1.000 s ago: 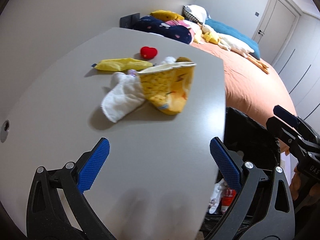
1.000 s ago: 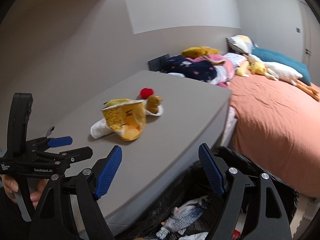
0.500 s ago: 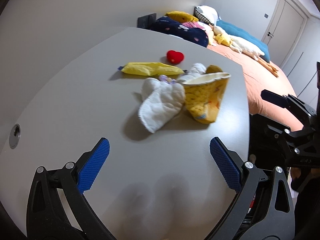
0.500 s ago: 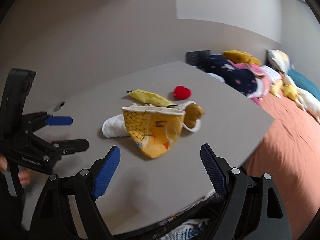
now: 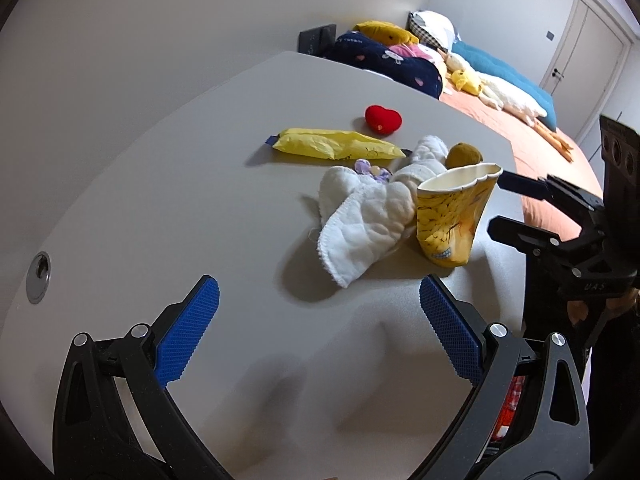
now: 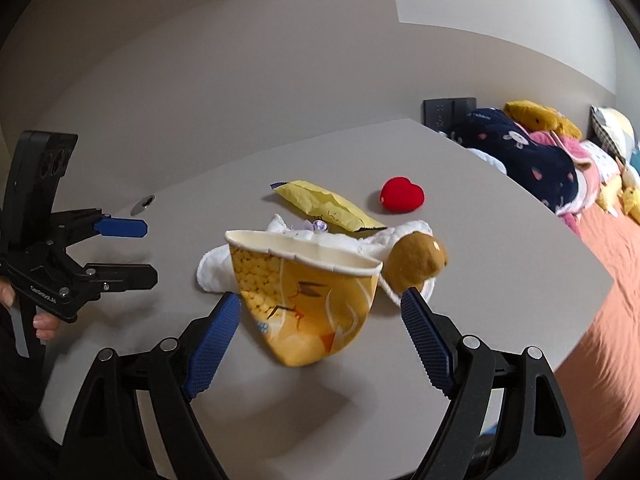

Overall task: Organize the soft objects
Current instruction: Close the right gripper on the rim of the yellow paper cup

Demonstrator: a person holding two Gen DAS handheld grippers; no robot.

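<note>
A crumpled yellow paper cup lies tilted on the grey table, leaning on a white quilted cloth. A brown plush ball sits behind the cup, with a small purple trinket on the cloth. Farther back lie a yellow packet and a red plush heart. My right gripper is open, its blue pads flanking the cup's lower half without pressing on it. My left gripper is open over bare table, short of the cloth.
A bed with an orange sheet runs along the table's right edge, with piled plush toys and pillows at its head. A round metal grommet sits in the table at the left. A dark bin shows below the table's near corner.
The right gripper swung in from beside the bed and bin, rolled, and came close around the cup. The left gripper slid across the table, bringing the pile nearer.
</note>
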